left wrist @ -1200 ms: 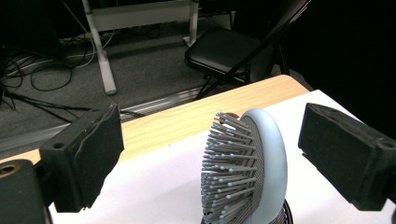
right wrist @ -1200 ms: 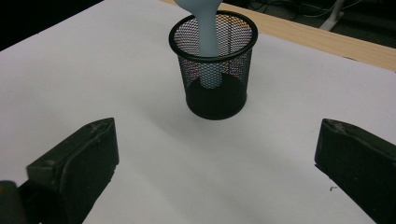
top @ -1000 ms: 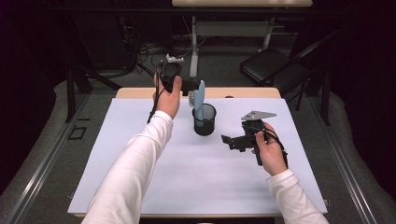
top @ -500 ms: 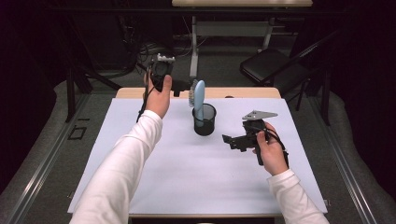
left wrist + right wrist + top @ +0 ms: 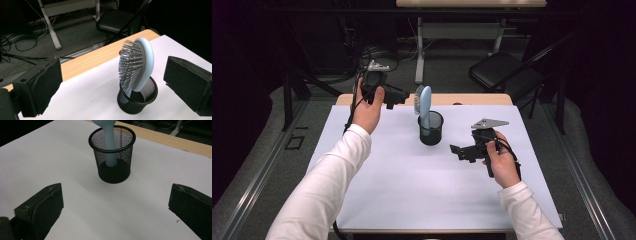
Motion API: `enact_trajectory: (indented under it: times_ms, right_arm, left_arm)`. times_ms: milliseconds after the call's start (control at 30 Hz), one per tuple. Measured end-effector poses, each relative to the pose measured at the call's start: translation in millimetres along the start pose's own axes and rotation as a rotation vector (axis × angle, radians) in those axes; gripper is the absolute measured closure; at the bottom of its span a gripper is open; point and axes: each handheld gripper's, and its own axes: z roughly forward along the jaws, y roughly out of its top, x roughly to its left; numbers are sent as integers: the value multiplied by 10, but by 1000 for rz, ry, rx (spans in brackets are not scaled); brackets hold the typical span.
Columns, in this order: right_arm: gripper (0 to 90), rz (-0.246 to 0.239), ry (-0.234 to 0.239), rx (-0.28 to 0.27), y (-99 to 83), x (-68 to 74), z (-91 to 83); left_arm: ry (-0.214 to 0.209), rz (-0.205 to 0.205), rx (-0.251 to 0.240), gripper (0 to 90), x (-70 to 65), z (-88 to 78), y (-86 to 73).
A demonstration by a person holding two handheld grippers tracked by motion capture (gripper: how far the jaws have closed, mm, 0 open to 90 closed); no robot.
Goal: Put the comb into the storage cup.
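Tabletop: white-covered, mesh cup stood on it.
Hairbrush: held upright in cup.
Left gripper: jaws spread, empty.
Right gripper: jaws spread, empty.

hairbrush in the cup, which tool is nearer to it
Left. The left tool is raised just beside the hairbrush head, toward the far table edge. The right tool sits lower, past the mesh cup, on the near right.

The high view looks forward and down over the worktop. Each hand-held gripper's camera looks between its own jaws, close; all share the mesh cup ahead.
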Motion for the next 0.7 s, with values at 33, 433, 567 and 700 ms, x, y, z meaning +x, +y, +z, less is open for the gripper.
enact_trajectory:
  times_ms: [33, 433, 567, 700]
  right_arm:
    - [0, 0, 0, 1, 0, 0, 1]
    - [0, 5, -1, -7, 1, -33, -40]
    - [0, 6, 0, -2, -2, -30, -36]
    - [0, 6, 6, -6, 10, -26, -51]
  left_arm:
    - [-6, -1, 0, 22, 4, -12, -9]
    - [-44, -8, 3, 22, 20, -131, -109]
    - [-75, -2, 14, 22, -6, -167, -144]
    - [-94, 8, 15, 23, -35, -205, -170]
